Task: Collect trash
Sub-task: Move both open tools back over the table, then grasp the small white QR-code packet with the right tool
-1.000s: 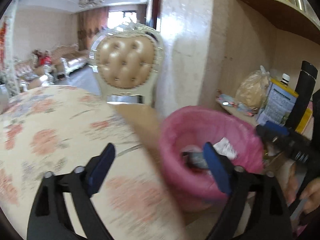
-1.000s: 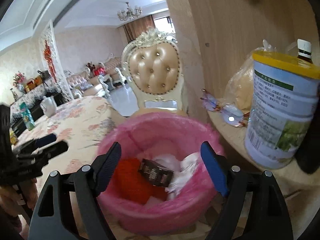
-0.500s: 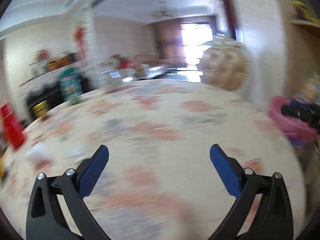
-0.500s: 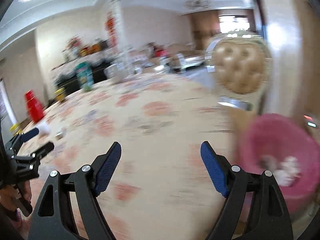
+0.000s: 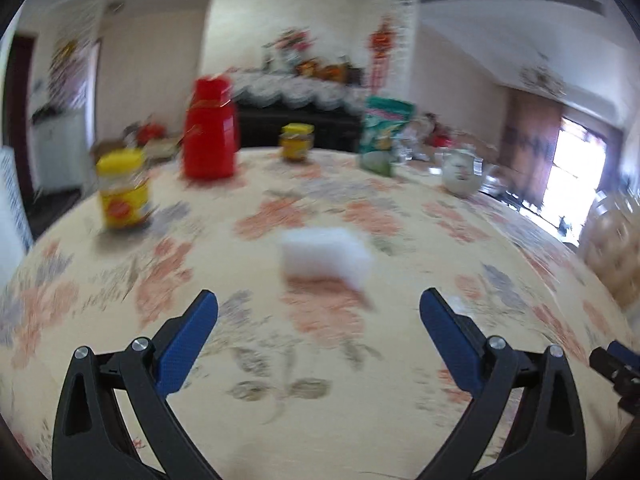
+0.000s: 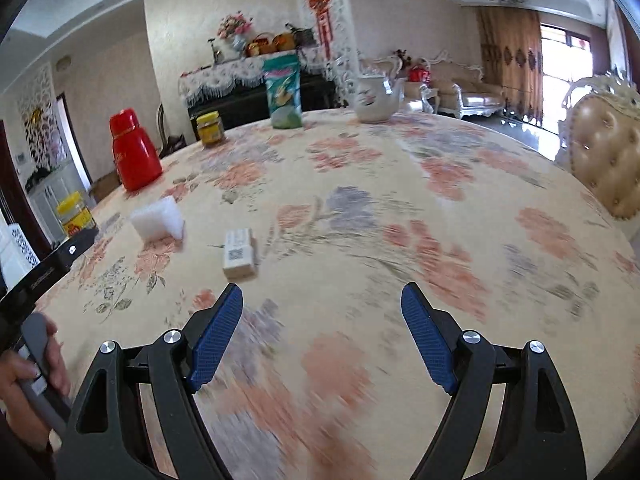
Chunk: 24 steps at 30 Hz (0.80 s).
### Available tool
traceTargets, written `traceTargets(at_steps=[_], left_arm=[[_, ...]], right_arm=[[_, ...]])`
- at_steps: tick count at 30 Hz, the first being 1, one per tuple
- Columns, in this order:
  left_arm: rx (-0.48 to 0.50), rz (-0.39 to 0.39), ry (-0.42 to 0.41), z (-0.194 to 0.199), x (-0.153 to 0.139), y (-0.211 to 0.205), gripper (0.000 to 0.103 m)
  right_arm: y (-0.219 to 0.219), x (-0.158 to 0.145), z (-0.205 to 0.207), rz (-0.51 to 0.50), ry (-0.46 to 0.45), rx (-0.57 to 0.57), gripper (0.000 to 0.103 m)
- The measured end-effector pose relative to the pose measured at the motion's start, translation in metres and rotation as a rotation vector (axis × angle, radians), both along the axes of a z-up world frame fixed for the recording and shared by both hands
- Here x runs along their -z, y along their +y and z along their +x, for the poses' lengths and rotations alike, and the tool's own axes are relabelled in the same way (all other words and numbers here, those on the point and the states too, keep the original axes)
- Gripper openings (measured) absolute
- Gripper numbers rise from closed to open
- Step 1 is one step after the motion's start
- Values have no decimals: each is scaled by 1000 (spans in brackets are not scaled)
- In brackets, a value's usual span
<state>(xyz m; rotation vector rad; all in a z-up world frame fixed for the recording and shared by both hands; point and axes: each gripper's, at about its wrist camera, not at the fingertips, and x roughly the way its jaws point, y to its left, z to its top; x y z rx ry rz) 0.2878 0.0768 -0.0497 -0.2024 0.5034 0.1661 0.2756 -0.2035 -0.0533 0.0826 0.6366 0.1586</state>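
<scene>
A white foam block [image 5: 325,257] lies on the floral tablecloth [image 5: 360,360], just ahead of my left gripper [image 5: 319,316], which is open and empty. The block also shows in the right wrist view [image 6: 158,222], far left. A small white box [image 6: 240,253] with a printed code lies on the cloth, ahead and left of my right gripper [image 6: 322,312], which is open and empty. The left gripper's body [image 6: 44,270] shows at the left edge of the right wrist view. The pink trash bin is out of view.
On the far side of the table stand a red thermos [image 5: 210,132], a yellow-lidded jar [image 5: 122,194], a small yellow jar [image 5: 296,142], a green bag [image 5: 384,136] and a white teapot [image 5: 462,174]. A tufted chair [image 6: 608,160] stands at the right.
Both grippers have swung left, away from the pink trash bin by the shelf, and now face the table top. The foam block and small box have come into view. Both stay open.
</scene>
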Motion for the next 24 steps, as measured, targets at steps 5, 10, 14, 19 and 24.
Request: traceTargets(at_steps=[5, 10, 14, 19, 24], left_arm=[[-3, 40, 1, -1, -4, 4, 98], [-17, 110, 7, 1, -5, 0, 98], [-32, 95, 19, 2, -3, 3, 98], [-20, 102, 33, 4, -1, 0, 98], [-13, 101, 36, 5, 0, -2, 98]], right_arm=[[46, 11, 38, -32, 14, -66, 70], [86, 29, 81, -63, 102, -137, 58], [103, 31, 105, -87, 130, -158, 58], [113, 45, 125, -104, 206, -169, 54], [113, 49, 136, -99, 233, -146, 52]])
